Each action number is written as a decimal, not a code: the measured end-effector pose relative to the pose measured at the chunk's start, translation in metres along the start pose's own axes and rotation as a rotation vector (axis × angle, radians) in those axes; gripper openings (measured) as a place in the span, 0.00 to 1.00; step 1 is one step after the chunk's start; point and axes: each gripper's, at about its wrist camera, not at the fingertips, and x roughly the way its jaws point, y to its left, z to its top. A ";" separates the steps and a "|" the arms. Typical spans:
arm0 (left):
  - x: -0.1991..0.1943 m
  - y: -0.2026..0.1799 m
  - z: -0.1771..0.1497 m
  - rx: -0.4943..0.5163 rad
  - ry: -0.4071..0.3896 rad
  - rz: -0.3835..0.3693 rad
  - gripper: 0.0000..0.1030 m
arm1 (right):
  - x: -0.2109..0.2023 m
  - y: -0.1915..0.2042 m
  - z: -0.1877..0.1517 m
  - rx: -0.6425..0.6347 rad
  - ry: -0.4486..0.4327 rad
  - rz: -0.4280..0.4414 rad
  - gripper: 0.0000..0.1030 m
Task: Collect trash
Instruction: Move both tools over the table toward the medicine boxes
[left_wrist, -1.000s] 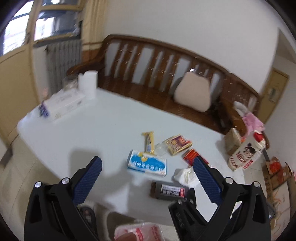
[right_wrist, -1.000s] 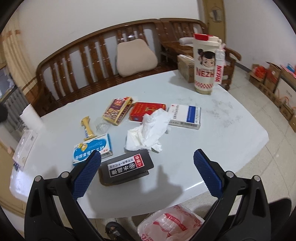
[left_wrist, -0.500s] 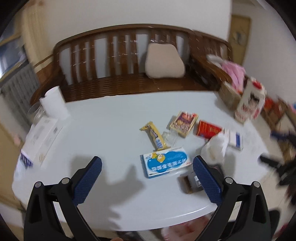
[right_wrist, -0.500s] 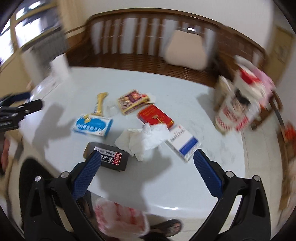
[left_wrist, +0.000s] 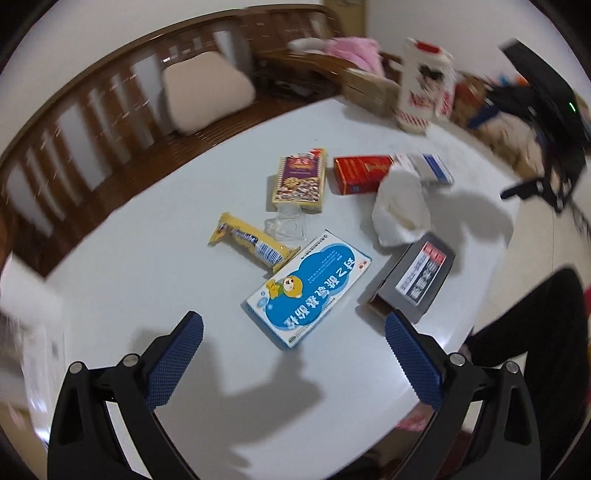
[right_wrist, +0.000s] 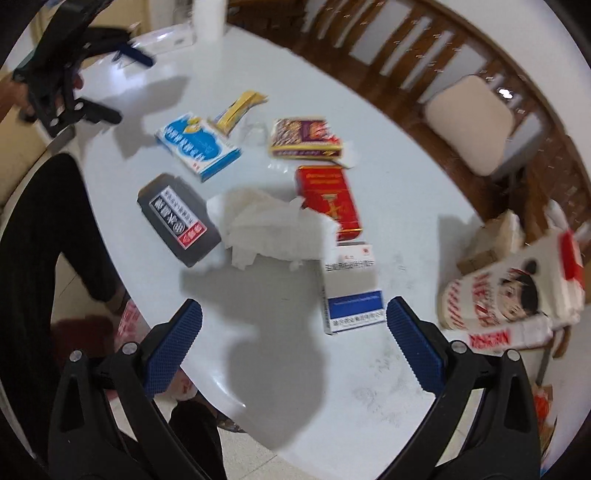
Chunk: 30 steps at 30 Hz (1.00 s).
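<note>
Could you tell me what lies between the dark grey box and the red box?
The crumpled white tissue lies between the dark grey box and the red box, clearest in the right wrist view.

The table (left_wrist: 147, 266) is showing pale grey-white. On it, a box (left_wrist: 308, 288) is wearing white with a blue cloud shape, blue characters and a small yellow cartoon figure. The snack bar wrapper (left_wrist: 251, 245) is showing yellow with a dark blue and white band. A purple packet (left_wrist: 300, 179) is carrying a gold border and a speckled picture. The carton (left_wrist: 360, 173) is glowing red with gold print. The crumpled tissue (left_wrist: 400, 206) is looking plain white, and the flat case (left_wrist: 415, 277) dark grey with a white label (a red patch at one end). The box (right_wrist: 352, 291) by it is showing white with a blue stripe. The fingers (left_wrist: 175, 360) are wearing knurled blue pads on black frames.
</note>
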 end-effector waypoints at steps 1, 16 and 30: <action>0.004 0.002 0.002 0.007 0.012 -0.024 0.93 | 0.006 -0.004 0.002 0.000 0.016 -0.001 0.95; 0.044 0.000 0.007 0.309 0.101 -0.262 0.93 | 0.043 -0.047 0.023 -0.012 0.051 0.073 0.95; 0.069 0.004 0.005 0.371 0.173 -0.326 0.72 | 0.077 -0.059 0.021 -0.019 0.123 0.096 0.95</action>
